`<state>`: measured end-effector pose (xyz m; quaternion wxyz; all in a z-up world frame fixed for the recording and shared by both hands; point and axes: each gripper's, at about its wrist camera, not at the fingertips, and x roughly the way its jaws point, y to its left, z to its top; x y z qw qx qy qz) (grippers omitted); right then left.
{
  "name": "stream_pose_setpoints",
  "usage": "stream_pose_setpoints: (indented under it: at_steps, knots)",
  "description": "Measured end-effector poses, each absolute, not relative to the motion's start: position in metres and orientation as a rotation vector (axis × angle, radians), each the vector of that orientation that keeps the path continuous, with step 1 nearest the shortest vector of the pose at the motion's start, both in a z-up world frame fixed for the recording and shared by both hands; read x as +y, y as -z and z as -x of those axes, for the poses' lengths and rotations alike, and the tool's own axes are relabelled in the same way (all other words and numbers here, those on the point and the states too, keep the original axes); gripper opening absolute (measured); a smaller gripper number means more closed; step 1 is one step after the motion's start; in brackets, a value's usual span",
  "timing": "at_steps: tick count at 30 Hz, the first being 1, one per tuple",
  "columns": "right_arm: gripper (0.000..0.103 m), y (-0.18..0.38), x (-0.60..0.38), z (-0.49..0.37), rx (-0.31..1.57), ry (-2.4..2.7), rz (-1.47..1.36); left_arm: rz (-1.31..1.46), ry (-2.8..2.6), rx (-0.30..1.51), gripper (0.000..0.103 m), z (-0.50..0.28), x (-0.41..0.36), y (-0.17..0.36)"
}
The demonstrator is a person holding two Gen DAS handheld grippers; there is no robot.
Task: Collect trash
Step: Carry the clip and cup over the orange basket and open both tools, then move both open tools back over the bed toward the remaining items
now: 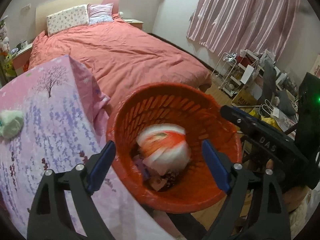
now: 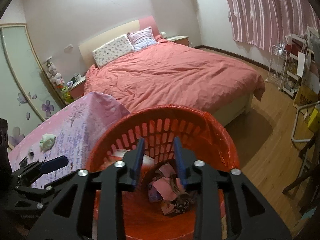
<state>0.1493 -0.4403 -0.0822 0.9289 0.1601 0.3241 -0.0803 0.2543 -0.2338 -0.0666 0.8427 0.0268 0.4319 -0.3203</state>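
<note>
A red slatted trash basket lined with a red bag stands beside the table. A white and orange wrapper, motion-blurred, is inside it above paper scraps. My left gripper is open and empty over the basket's mouth. My right gripper is open and empty, its fingers inside the basket above the paper scraps. A crumpled pale green tissue lies on the table; it also shows in the right wrist view.
The table has a pink and purple floral cloth. A bed with a red cover lies behind. A cluttered rack and boxes stand at the right under pink curtains. Wooden floor lies right of the basket.
</note>
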Motion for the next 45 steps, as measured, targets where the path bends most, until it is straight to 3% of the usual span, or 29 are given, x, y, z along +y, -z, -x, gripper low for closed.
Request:
stream_pose_setpoints:
  at_steps: [15, 37, 40, 45]
  knots:
    - [0.059, 0.07, -0.397, -0.142, 0.66, 0.139, -0.253, -0.067, 0.467, 0.847, 0.088, -0.242, -0.123, 0.058]
    - [0.067, 0.074, -0.19, -0.165, 0.752, -0.234, -0.097, 0.091, -0.008, 0.816, 0.088, -0.229, 0.146, 0.053]
    - [0.072, 0.078, -0.153, -0.17, 0.767, -0.303, -0.074, 0.104, -0.066, 0.82, 0.088, -0.227, 0.178, 0.056]
    - [0.088, 0.085, -0.101, -0.184, 0.809, -0.403, -0.072, 0.128, -0.118, 0.827, 0.088, -0.223, 0.216, 0.063]
